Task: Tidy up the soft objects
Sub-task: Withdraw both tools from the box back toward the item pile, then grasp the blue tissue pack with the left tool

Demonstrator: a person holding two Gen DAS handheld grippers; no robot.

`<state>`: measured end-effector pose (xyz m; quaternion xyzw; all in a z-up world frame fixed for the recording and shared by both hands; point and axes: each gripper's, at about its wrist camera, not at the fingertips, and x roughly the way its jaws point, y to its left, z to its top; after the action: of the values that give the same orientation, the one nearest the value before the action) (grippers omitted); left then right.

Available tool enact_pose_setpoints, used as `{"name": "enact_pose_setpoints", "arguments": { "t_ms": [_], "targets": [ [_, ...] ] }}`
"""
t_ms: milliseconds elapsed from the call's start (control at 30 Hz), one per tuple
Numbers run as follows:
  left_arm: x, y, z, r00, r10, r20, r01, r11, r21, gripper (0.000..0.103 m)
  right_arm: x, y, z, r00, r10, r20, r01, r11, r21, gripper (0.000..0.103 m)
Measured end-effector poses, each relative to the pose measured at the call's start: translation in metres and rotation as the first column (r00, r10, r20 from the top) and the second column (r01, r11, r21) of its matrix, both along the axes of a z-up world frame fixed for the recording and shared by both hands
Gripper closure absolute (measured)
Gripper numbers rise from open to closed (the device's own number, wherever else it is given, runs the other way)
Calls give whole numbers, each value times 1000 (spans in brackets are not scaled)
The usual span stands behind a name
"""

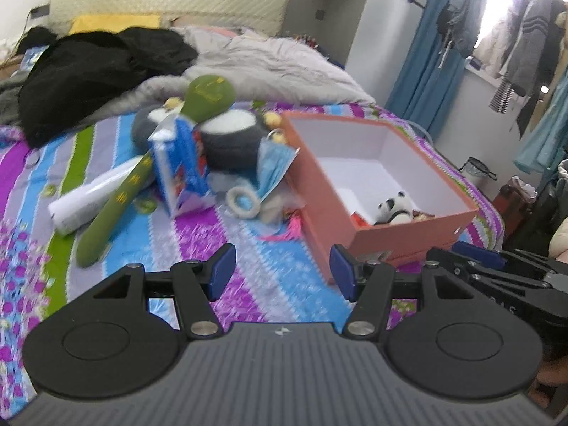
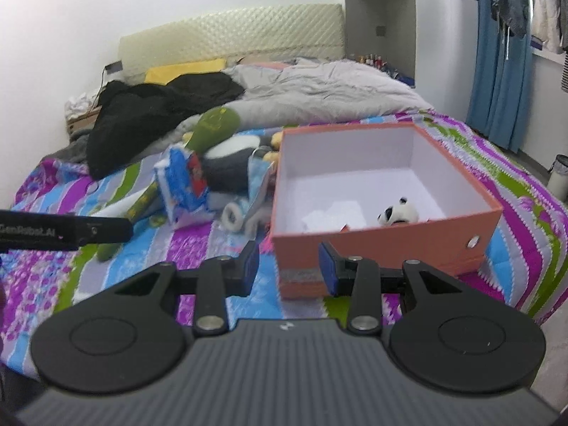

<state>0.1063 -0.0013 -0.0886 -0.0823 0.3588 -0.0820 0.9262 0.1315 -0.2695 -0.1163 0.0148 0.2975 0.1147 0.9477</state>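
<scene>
Nearest the lens in the left wrist view, the left gripper [image 1: 283,272] hangs over the striped bedspread [image 1: 198,234], tilted down toward it, its blue-padded jaws spread wide with only cloth showing between them. Just to its right, the right gripper [image 1: 475,254] juts in from the right edge, level with it and near the orange box [image 1: 401,238].

From the right wrist view, the right gripper [image 2: 288,268] also slopes downward, jaws parted and empty, with the near left corner of the orange box [image 2: 390,245] seen between and just beyond the pads; no contact can be told. The left gripper [image 2: 103,230] reaches in from the left edge, lying low over the bedspread [image 2: 198,248].

Inside the box, near its front right wall, sits a small panda plush [image 1: 394,209]. Left of the box lies a loose heap: a grey-and-white plush [image 1: 230,138], a long green plush [image 1: 120,195], a blue packet [image 1: 181,170] and a blue face mask [image 1: 275,167]. Farther back, a black garment [image 1: 92,74] and a grey quilt [image 1: 277,67] cover the bed.
</scene>
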Motion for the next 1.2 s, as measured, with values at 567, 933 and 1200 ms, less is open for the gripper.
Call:
{"name": "enact_pose_setpoints", "arguments": {
  "t_ms": [567, 933, 1200],
  "targets": [
    [-36, 55, -40, 983, 140, -118, -145, 989, -30, 39, -40, 56, -26, 991, 122, -58, -126, 989, -75, 63],
    [-9, 82, -67, 969, 204, -141, -211, 977, -35, 39, -22, 98, -46, 979, 193, -63, -201, 968, -150, 63],
    [35, 94, -89, 962, 223, -156, -231, 972, -40, 39, 10, 122, -69, 970, 225, -91, -239, 953, -185, 64]
  ]
}}
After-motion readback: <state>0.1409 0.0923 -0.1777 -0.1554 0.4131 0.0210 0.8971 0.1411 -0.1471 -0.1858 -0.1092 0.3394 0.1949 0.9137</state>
